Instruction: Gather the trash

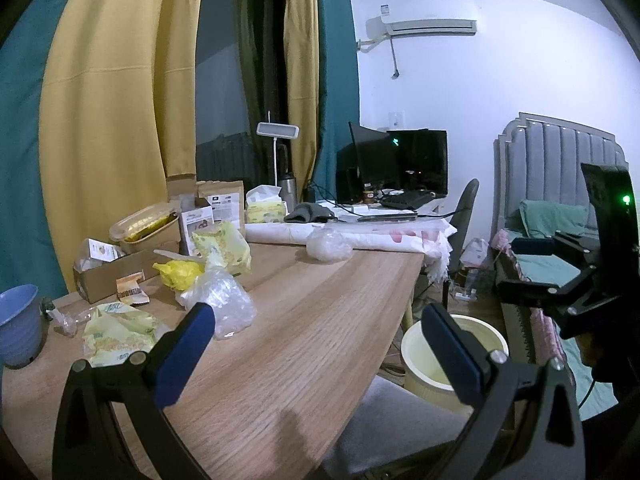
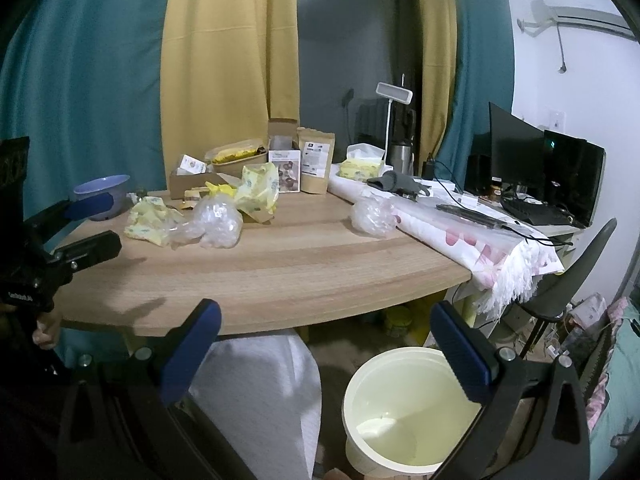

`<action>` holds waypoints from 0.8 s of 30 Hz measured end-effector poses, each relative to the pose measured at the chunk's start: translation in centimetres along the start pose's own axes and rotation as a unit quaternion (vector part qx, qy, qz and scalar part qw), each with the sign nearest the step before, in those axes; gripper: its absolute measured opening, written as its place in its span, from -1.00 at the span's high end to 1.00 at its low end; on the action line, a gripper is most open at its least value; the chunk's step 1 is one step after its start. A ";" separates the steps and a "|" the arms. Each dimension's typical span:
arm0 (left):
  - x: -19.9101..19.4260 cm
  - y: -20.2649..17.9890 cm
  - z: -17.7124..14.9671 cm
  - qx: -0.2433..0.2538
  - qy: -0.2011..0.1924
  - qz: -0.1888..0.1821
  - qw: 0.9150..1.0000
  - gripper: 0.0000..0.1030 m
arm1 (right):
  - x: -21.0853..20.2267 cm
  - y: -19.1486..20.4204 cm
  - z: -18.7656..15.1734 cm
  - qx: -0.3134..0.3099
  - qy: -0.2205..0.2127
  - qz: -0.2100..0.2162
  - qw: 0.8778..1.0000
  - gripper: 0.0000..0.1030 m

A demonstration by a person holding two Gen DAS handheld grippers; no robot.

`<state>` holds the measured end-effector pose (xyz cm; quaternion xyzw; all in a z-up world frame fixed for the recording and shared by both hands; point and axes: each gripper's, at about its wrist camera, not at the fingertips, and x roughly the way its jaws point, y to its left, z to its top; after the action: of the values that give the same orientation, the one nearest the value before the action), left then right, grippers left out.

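Far left of the left wrist view: blue bowl on the wooden tabletop. Just right of it, lower left: crumpled yellow-green wrapper, then a clear plastic bag, a yellow bag behind it, and a cardboard box further back. Bottom centre: left gripper, jaws wide apart, holding nothing, hovering over bare tabletop near the clear plastic bag. Centre: second clear bag alone beside a white patterned cloth. Lower right: pale yellow bin on the floor off the tabletop edge, partly behind the right finger. Far right: right gripper, seen side-on, jaws apart. In the right wrist view, far left: left gripper, jaws apart, over the tabletop edge near the blue bowl. Centre left: wrapper, clear plastic bag, yellow bag; further right the second clear bag. Bottom: right gripper, jaws wide apart and empty, above the pale yellow bin, open, with a small pale scrap inside.
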<state>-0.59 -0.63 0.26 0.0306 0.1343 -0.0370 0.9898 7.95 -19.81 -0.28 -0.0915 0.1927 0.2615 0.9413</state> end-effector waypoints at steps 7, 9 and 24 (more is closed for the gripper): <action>-0.2 0.1 0.1 0.001 -0.002 0.001 1.000 -1.00 | 0.2 0.3 0.2 -0.001 0.000 0.003 1.000 -1.00; -0.3 0.1 0.2 0.001 -0.003 0.000 1.000 -1.00 | 0.2 0.3 0.2 -0.001 0.000 0.003 1.000 -1.00; -0.8 0.2 0.4 0.000 -0.008 -0.003 1.000 -1.00 | 0.1 0.5 0.4 -0.005 -0.001 0.004 1.000 -1.00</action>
<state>-1.20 -0.40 0.91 0.0304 0.1262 -0.0405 0.9907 7.90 -19.19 -0.04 -0.0952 0.1908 0.2660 0.9401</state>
